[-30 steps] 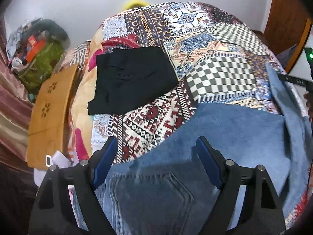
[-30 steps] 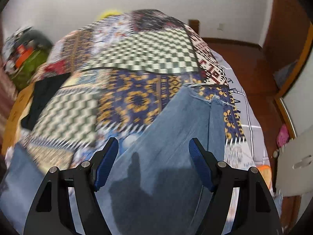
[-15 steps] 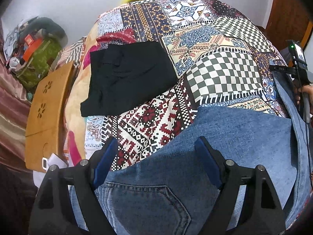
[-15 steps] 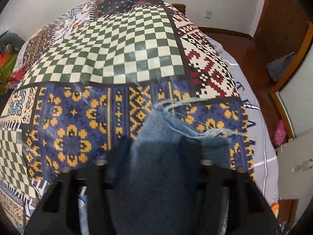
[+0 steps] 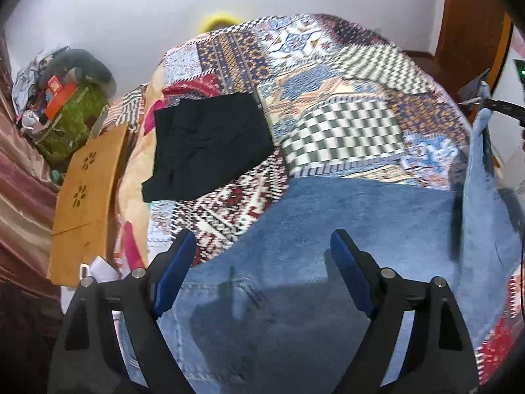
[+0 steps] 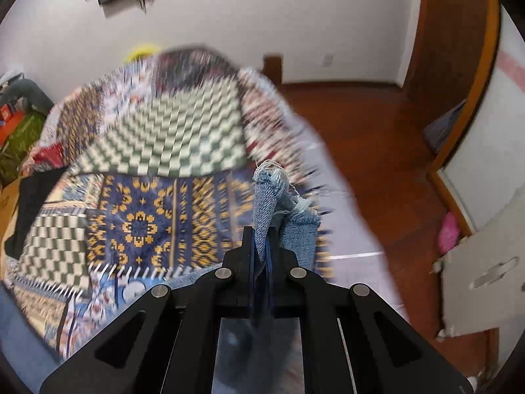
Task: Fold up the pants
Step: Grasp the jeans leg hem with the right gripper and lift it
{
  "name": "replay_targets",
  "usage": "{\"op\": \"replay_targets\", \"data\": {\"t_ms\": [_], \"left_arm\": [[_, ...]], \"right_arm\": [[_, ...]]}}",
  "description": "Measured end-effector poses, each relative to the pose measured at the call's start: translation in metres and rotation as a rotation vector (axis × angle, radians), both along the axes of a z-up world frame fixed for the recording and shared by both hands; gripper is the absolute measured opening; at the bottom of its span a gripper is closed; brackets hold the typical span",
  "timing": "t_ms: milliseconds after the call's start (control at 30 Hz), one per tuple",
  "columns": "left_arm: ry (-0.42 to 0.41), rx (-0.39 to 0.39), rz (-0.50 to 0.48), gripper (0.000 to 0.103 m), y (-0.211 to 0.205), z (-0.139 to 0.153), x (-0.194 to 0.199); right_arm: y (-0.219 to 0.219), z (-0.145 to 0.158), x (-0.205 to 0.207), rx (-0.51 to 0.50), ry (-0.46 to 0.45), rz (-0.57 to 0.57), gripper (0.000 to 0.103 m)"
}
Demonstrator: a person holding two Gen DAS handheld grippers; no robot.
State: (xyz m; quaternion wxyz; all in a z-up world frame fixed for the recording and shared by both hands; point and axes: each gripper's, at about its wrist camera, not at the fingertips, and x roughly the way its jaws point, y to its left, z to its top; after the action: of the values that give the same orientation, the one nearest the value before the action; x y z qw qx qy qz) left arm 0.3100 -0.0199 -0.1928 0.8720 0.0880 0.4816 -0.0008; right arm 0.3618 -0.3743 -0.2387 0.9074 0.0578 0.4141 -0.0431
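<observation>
My left hand-held gripper [image 5: 259, 264] hovers, fingers apart, over the waist of the blue denim jeans [image 5: 344, 229] on the patchwork-quilted bed [image 5: 344, 82], while my right hand-held gripper [image 6: 262, 246] is clamped on the lifted frayed hem [image 6: 279, 180], which I judge must next be carried toward the waistband.

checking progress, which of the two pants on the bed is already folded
The black pants, lying as a neat flat rectangle near the bed's left edge. The blue jeans are spread out, their frayed hem pinched in the right gripper.
</observation>
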Motion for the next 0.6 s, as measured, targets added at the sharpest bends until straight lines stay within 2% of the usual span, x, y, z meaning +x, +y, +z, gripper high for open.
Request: {"op": "replay_targets", "data": {"t_ms": [133, 200, 300, 367, 467, 600], "left_arm": [[0.011, -0.029, -0.024, 0.087, -0.018, 0.006, -0.010], [0.028, -0.033, -0.049, 0.087, -0.030, 0.006, -0.013], [0.054, -0.048, -0.079, 0.087, -0.047, 0.007, -0.021], [0.083, -0.072, -0.112, 0.087, -0.061, 0.004, -0.028], [0.101, -0.055, -0.152, 0.087, -0.081, -0.002, -0.038], [0.133, -0.053, -0.189, 0.087, -0.106, -0.014, -0.049]], "right_arm": [[-0.041, 0.051, -0.046, 0.032, -0.092, -0.035, 0.005], [-0.052, 0.074, -0.069, 0.043, -0.135, -0.034, 0.005], [-0.064, 0.110, -0.111, 0.080, -0.246, -0.046, 0.005], [-0.069, 0.123, -0.131, 0.097, -0.286, -0.044, 0.005], [-0.077, 0.126, -0.150, 0.091, -0.299, -0.050, 0.005], [-0.089, 0.089, -0.157, 0.076, -0.211, -0.077, 0.005]]}}
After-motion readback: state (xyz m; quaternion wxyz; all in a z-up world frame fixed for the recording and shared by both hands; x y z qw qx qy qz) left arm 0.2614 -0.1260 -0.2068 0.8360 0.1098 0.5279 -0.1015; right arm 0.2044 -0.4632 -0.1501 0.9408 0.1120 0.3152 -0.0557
